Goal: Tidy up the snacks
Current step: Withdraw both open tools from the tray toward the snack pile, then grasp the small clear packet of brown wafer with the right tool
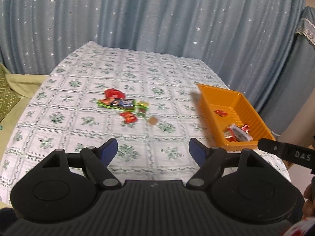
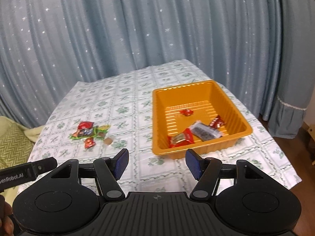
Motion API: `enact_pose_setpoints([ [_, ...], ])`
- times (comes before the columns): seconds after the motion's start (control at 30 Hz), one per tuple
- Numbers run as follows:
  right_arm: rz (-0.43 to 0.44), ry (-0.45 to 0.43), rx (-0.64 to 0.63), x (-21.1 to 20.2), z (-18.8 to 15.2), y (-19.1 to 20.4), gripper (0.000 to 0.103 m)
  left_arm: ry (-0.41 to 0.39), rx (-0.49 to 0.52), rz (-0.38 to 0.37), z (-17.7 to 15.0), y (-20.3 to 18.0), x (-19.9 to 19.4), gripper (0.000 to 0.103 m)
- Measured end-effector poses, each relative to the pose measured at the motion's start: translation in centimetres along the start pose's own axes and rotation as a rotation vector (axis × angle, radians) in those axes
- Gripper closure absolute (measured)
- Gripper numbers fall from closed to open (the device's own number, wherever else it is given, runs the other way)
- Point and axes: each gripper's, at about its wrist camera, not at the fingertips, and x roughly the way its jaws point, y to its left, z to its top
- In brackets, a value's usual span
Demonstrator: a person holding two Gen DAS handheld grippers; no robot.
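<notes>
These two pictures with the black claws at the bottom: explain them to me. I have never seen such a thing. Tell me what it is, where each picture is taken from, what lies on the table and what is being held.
The black claws are hand-held grippers, one in each of a person's hands, each with a camera looking forward along its two blue-padded fingers. One picture is taken from the left gripper, the other from the right gripper. Both stand open and hold nothing.

Ahead is a table under a flowered tablecloth, with a starry blue curtain behind. An orange tray sits on the cloth with four wrapped snacks already in it, among them a small red packet. A pile of loose snacks lies on the cloth to the tray's left, not yet sorted.
</notes>
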Motion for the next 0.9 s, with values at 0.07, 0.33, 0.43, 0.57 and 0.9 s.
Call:
enact_pose_setpoints([
  [0.07, 0.016, -0.001, -0.011, 0.3, 0.0, 0.6, 0.039, -0.002, -0.008, 0.014, 0.1, 0.7, 0.2, 0.026],
  [0.33, 0.088, 0.007, -0.066, 2.8, 0.0, 4.0, 0.039, -0.002, -0.020, 0.064, 1.1, 3.6, 2.2, 0.025],
  [0.43, 0.116, 0.012, -0.085, 4.3, 0.1, 5.5, 0.039, -0.006, -0.027, 0.083, 1.6, 4.8, 3.2, 0.025],
  [0.57, 0.152, 0.012, -0.114, 6.9, 0.1, 7.2, 0.040, -0.009, -0.028, 0.104, 2.5, 6.4, 5.2, 0.025],
  [0.9, 0.153, 0.100, -0.113, 17.2, -0.8, 9.3, 0.053, 0.017, -0.008, 0.114, 3.8, 9.2, 11.4, 0.025],
])
